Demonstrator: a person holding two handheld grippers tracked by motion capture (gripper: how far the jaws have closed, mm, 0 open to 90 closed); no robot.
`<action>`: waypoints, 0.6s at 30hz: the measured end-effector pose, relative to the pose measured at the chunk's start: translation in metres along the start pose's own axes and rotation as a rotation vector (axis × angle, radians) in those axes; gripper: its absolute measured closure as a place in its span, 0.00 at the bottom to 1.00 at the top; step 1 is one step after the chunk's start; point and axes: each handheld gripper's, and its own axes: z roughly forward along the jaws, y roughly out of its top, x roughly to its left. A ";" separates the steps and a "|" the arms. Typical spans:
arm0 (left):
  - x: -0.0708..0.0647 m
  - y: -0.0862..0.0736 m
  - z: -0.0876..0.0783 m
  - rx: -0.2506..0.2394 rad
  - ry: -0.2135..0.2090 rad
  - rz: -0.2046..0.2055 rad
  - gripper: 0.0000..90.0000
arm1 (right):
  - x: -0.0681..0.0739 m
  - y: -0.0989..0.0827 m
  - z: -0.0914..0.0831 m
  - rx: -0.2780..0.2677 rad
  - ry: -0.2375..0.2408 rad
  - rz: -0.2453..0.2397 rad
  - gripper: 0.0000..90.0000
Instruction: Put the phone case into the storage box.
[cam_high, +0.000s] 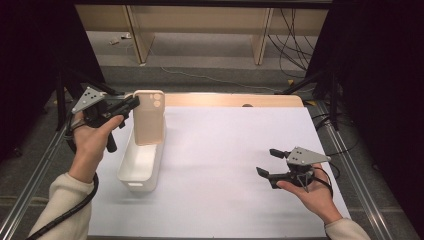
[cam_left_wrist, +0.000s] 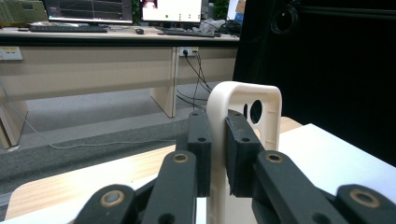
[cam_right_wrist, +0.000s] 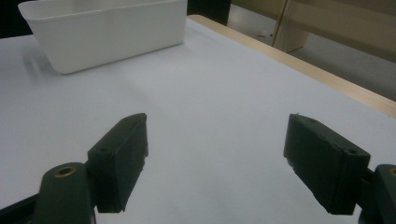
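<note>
Black left gripper (cam_left_wrist: 215, 154) jaws pinch the cream plastic phone case (cam_high: 149, 117) upright by its edge above the white plastic bin (cam_high: 140, 165), likely ready to lower in, while right gripper (cam_high: 271, 162) idles spread over the white-covered desk (cam_high: 225, 150).

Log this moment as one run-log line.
left gripper: shut on phone case, upright over white bin | right gripper: open, holding nothing, above white sheet
</note>
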 end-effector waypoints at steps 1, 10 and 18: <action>0.000 0.000 0.000 -0.001 0.001 0.000 0.91 | 0.000 0.000 0.000 0.000 -0.001 0.000 0.25; 0.003 0.000 0.001 0.001 0.009 0.008 0.91 | 0.000 0.000 0.000 0.000 -0.002 0.000 0.25; 0.007 0.001 0.001 -0.001 0.008 0.009 0.91 | 0.000 0.000 0.000 0.001 -0.002 -0.001 0.25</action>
